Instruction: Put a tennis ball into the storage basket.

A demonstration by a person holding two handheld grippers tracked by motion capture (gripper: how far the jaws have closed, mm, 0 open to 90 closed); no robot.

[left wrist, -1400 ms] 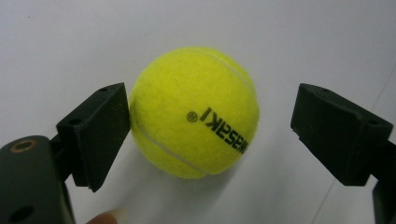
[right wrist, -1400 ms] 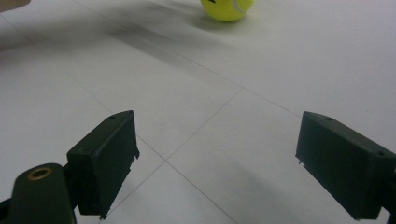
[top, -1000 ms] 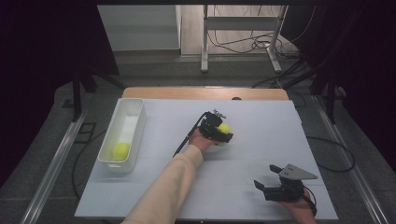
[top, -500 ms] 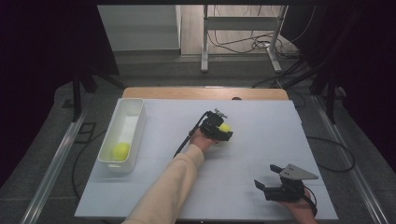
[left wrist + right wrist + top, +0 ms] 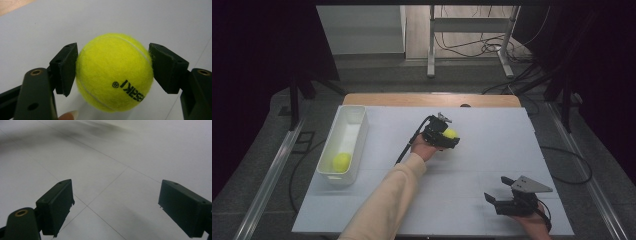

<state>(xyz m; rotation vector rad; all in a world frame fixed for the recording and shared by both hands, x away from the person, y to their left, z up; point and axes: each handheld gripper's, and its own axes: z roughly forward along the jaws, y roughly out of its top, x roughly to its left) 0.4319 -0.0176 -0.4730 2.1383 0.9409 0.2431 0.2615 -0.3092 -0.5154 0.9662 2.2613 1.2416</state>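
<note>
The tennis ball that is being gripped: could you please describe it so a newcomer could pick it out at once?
Start at the white table and look near its middle, where the left gripper is. The gripped ball sits between its black jaws, yellow with black lettering. The other ball lies in the white bin at the left edge.

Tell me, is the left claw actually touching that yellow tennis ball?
Touching. In the left gripper view, both black pads of the left claw press against opposite sides of the tennis ball, with no gap showing on either side.
</note>
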